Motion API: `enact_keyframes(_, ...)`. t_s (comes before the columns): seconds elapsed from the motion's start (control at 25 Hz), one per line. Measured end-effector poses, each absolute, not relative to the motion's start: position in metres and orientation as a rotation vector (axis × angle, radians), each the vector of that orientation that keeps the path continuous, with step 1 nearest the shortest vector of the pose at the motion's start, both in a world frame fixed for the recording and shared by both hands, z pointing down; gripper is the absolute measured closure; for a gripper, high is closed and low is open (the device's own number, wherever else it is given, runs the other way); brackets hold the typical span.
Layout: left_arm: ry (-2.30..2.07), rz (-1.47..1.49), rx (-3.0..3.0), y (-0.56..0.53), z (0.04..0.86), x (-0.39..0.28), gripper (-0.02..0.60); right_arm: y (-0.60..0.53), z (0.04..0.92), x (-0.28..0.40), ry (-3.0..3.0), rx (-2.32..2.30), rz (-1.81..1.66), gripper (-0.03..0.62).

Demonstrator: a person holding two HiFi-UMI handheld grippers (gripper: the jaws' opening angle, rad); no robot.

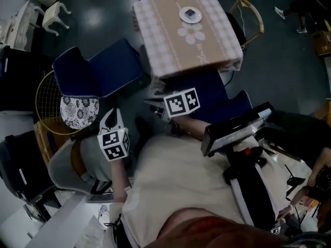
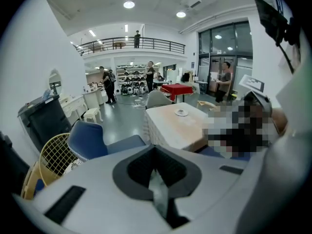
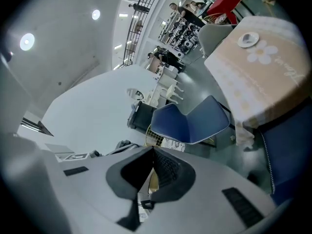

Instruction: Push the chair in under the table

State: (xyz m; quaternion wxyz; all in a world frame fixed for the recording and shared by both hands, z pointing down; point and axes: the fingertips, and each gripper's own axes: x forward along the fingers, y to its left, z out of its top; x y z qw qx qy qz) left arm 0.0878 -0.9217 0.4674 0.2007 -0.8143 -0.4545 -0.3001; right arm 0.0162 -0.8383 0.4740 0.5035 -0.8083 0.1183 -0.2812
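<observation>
1. Head view: one table (image 1: 160, 43) under a beige checked cloth, with one small dish (image 1: 190, 14) near its far edge.
2. Two blue chairs. The left blue chair (image 1: 98, 71) off the table's left edge, pulled out and apart from it. The near blue chair (image 1: 220, 98) at the near edge, seat partly beneath the cloth.
3. One wooden chair (image 1: 252, 14) at the right edge. One yellow wire chair (image 1: 47, 99) carrying one floral cushion (image 1: 78, 111), well off the near-left corner.
4. Two grippers, both short of the near edge. Left gripper (image 1: 111, 119) just beside the cushion, right gripper (image 1: 154, 105) close under the near-left corner. Contact with either blue chair not discernible.
5. Left gripper view: jaws pressed together, nothing between them. Beyond them the table (image 2: 170, 130), the dish (image 2: 182, 112), the left blue chair (image 2: 92, 140) and the wire chair (image 2: 53, 155). Far back, one red-covered table (image 2: 177, 89).
6. Right gripper view: jaws closed too, and empty. Ahead, the left blue chair (image 3: 192, 121) standing clear of the table (image 3: 258, 77). At the lower right, a strip of the near blue chair (image 3: 287, 150) below the cloth's hem.
</observation>
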Motion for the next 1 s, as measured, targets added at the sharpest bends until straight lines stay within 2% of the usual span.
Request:
enact_keyframes(0.48, -1.511, -0.762, -2.102, -0.883, 0.468, 0.151, 0.574, -0.819, 0.455, 0.061, 0.117, -1.980, -0.449, 0.583)
enact_keyframes(1.0, -1.615, -0.699, -2.047, -0.894, 0.468, 0.243, 0.574, -0.837, 0.464, 0.117, -0.054, -1.993, -0.477, 0.582)
